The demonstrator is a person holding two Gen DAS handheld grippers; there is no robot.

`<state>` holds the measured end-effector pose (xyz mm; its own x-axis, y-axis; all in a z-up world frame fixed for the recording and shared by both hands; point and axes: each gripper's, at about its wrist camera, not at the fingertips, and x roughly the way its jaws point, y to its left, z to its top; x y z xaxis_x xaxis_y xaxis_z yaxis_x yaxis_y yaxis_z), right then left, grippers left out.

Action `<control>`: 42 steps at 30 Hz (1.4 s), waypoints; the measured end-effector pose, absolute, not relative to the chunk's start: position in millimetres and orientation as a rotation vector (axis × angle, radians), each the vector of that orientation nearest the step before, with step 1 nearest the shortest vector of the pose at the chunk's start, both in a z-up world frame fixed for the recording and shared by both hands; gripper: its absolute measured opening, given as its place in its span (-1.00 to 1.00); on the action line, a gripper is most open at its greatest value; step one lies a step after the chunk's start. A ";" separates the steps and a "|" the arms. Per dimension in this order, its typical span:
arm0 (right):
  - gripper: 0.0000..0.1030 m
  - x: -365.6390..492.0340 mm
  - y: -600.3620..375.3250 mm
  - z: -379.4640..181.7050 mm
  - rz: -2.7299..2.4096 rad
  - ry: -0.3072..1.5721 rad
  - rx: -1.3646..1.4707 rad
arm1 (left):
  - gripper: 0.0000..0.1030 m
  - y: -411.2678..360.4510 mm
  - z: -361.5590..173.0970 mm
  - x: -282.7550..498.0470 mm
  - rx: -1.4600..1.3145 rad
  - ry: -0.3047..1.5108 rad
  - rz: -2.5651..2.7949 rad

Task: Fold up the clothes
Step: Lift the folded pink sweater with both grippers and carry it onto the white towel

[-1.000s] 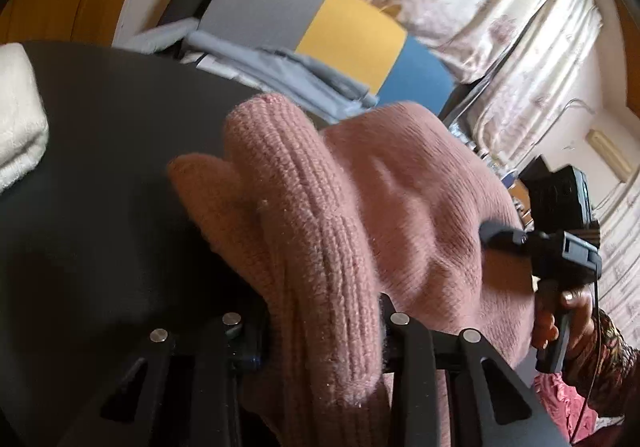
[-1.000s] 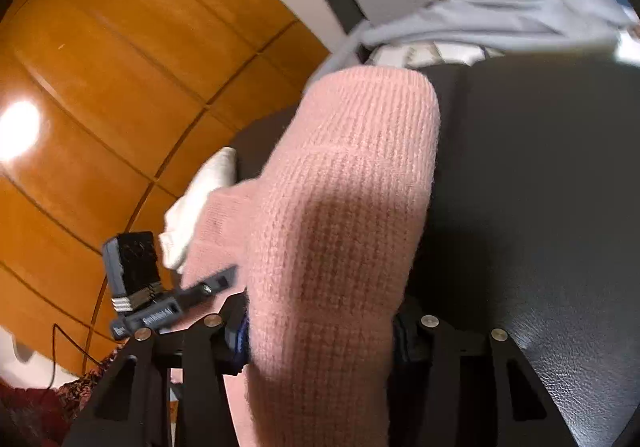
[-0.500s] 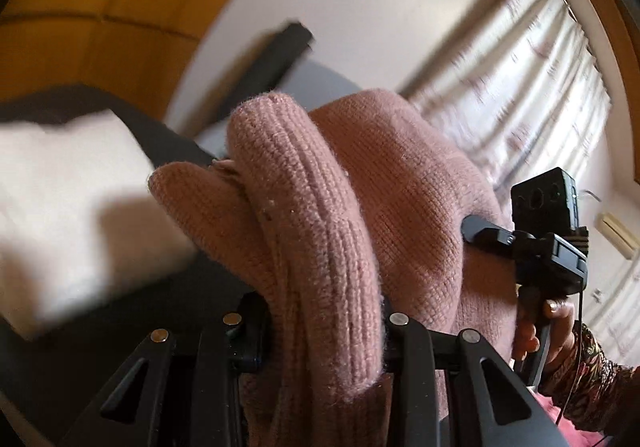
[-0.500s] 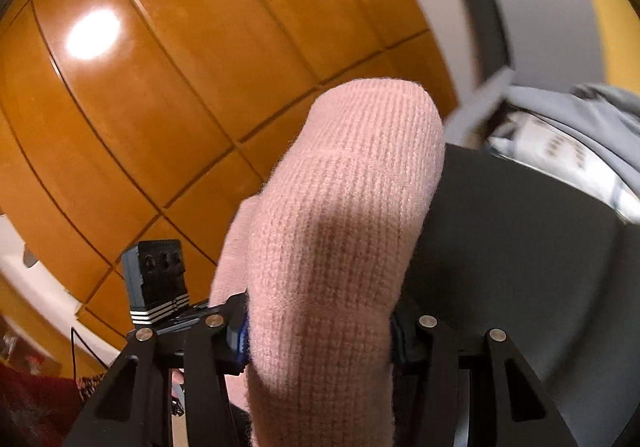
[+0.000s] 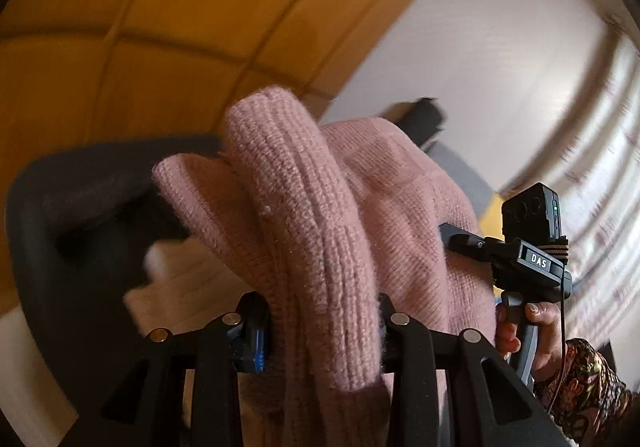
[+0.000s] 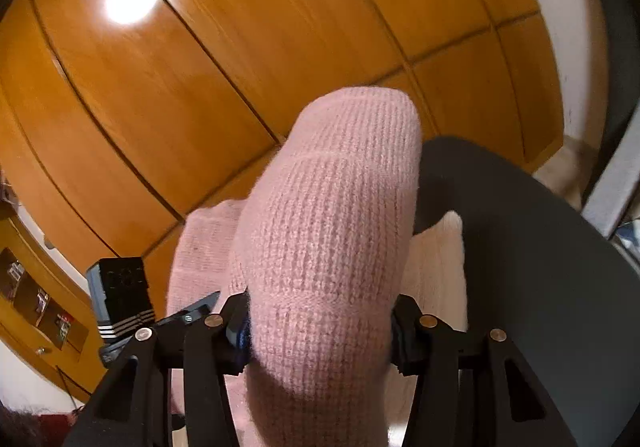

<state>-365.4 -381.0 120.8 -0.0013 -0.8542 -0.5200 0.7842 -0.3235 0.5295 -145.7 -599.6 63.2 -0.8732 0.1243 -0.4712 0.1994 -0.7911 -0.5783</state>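
Left gripper (image 5: 324, 323) clamped on the folded pink knit sweater (image 5: 320, 207); right gripper (image 6: 320, 331) pinches it too, its body lettered "DAS". Fold bulges up and away from both. Below: dark seat (image 6: 540, 247), cream folded cloth (image 6: 436, 275). Behind: orange wood panels (image 6: 240, 47), white wall (image 5: 480, 47), curtain at right.

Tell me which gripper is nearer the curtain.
Right. The right gripper, shut on the pink sweater, sits between the left gripper and the curtain; the left gripper clamps the same sweater, farther from the curtain.
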 end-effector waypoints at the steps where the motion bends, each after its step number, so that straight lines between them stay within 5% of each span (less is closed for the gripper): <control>1: 0.04 -373.1 -390.7 106.4 -1.651 -0.086 0.977 | -0.35 -606.3 48.2 -147.7 0.808 1.012 -2.788; 5: 0.30 -402.8 -416.5 37.4 -1.755 0.040 1.114 | -0.28 -620.5 4.6 -146.4 0.798 1.075 -2.721; 12: 0.75 -406.5 -396.3 4.7 -1.767 -0.149 1.152 | -0.25 -620.7 6.7 -128.1 0.752 1.093 -2.728; 16: 0.73 -396.2 -363.1 44.6 -1.920 -0.116 0.986 | -0.40 -589.2 59.9 -89.7 0.509 0.620 -2.673; 20: 0.22 -359.1 -351.2 76.3 -2.000 0.031 0.784 | -0.35 -522.1 98.9 -97.0 0.483 0.234 -2.864; 23: 0.14 -348.2 -377.2 74.4 -1.937 0.132 0.775 | -0.34 -487.8 87.0 -130.9 0.605 -0.071 -2.853; 27: 0.14 -323.5 -396.5 55.6 -1.932 0.311 0.801 | -0.35 -511.6 33.9 -156.1 0.851 -0.042 -2.697; 31: 0.03 -332.7 -403.2 25.8 -1.954 0.449 0.881 | -0.36 -545.9 4.5 -132.4 0.832 0.180 -2.737; 33: 0.03 -322.2 -402.2 19.6 -1.978 0.512 0.874 | -0.36 -536.7 1.1 -134.1 0.828 0.093 -2.738; 37: 0.07 -324.8 -369.6 3.0 -2.006 0.369 0.954 | -0.36 -525.0 7.3 -141.4 0.792 0.059 -2.741; 40: 0.23 -323.0 -360.9 10.7 -1.988 0.327 0.954 | -0.33 -517.3 27.7 -128.9 0.776 0.109 -2.718; 42: 0.60 -309.6 -349.0 20.7 -2.004 0.326 0.918 | -0.31 -503.1 44.5 -116.7 0.756 0.091 -2.696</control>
